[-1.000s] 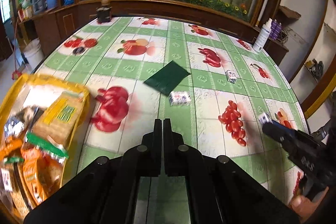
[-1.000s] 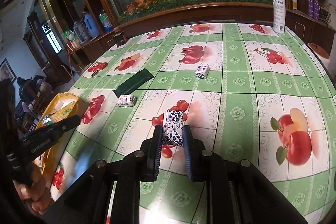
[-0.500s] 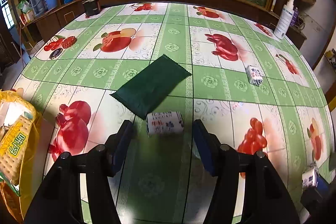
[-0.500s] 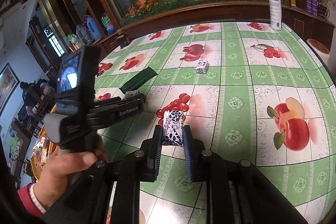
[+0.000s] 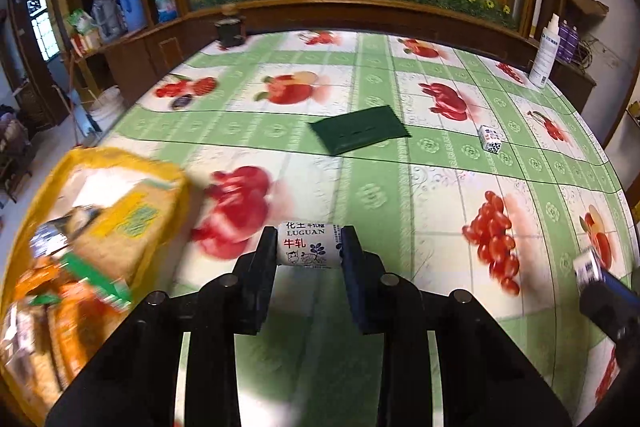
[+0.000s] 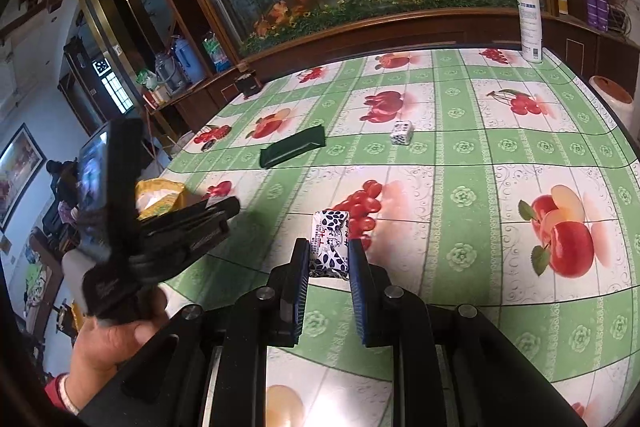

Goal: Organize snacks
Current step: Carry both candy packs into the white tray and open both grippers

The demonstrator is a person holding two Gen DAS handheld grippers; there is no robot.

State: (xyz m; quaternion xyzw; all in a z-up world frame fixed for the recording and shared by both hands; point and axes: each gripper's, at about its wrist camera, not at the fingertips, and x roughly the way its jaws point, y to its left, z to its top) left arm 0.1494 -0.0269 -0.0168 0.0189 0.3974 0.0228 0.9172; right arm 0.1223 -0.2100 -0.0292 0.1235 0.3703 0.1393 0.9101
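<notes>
The left tool has a small white candy with red and blue print lying crosswise between its fingers, and the jaws are closing on it, the pads touching its two ends. From that camera, a yellow basket heaped with snack packets sits at about nine o'clock, blurred, on the green-and-white fruit-patterned tabletop. A dark green packet lies flat at about twelve o'clock from the held candy, well apart from it, and another small wrapped candy lies at about two o'clock, farther out. A white spray bottle stands upright near the far right edge of the tabletop. The right tool is clamped tight on a second candy in a blue-spotted white wrapper, held lengthwise with its far end sticking out past the fingertips, above the tabletop. In the right camera, a hand grips the handle of the left tool at about nine o'clock, with a red sleeve cuff at the wrist. The corner of the yellow basket shows just behind that tool.
</notes>
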